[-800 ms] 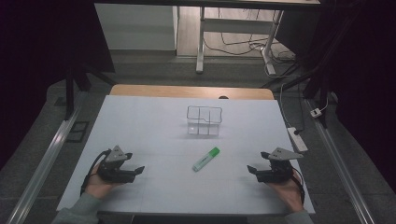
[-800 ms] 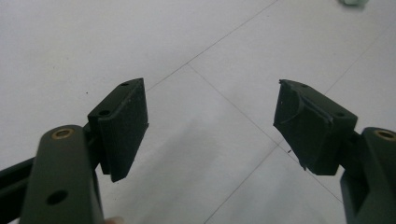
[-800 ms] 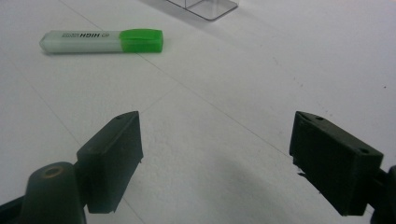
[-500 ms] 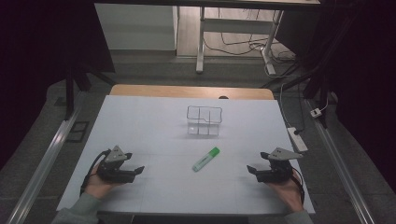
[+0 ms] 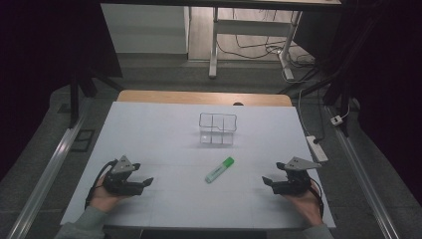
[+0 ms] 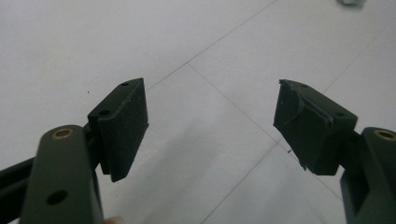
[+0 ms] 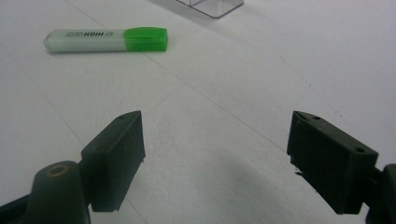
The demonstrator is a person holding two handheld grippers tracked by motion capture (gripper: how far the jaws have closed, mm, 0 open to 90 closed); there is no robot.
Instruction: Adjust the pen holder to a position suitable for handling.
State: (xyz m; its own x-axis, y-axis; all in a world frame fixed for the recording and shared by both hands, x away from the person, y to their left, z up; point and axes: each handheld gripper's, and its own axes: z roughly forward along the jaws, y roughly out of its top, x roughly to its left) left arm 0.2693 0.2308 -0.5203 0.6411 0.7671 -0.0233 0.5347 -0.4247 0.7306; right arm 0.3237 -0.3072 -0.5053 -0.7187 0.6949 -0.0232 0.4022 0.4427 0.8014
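On the white table (image 5: pixel 149 129), far side of centre: clear plastic box (image 5: pixel 217 128), split into four compartments, nothing visible inside any of them as far as can be told through the clear walls. Nearer, just this side of the box and apart from it: green highlighter (image 5: pixel 219 170), lying flat at a slant, green cap end pointing up toward the box. Seen again from the right gripper view (image 7: pixel 106 39), cap on, resting alone on the sheet, corner of the box (image 7: pixel 210 6) beyond it. Down at the near left: left gripper (image 5: pixel 144 182), jaws spread wide, gripping nothing. Near right: right gripper (image 5: pixel 267 181), jaws likewise wide apart, bare table between them. Both well apart from the highlighter, one to each side.
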